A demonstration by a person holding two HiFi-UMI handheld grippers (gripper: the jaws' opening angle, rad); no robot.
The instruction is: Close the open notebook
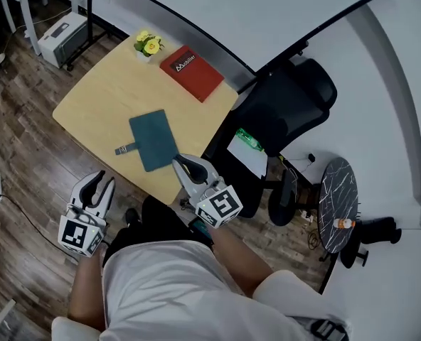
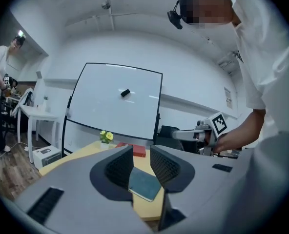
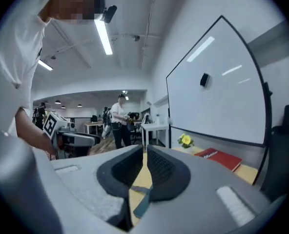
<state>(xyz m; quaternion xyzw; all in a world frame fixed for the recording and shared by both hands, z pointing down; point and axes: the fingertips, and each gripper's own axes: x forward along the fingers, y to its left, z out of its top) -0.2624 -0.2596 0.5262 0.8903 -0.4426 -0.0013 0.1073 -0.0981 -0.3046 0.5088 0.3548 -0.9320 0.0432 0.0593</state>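
The left gripper (image 1: 102, 182) has its jaws partly apart with nothing between them. The right gripper (image 1: 180, 162) has its jaws almost together and holds nothing. The notebook (image 1: 153, 139) lies closed on the table (image 1: 104, 94), ahead of both grippers and nearer the right one's tips.

Bare tabletop (image 1: 97, 98) lies open left of the notebook (image 1: 153, 139); red book (image 1: 191, 72) and flowers (image 1: 148, 45) crowd the far edge.

Head view looks steeply down on the table (image 1: 97, 98); both gripper views face level across it toward the whiteboard (image 2: 105, 111).
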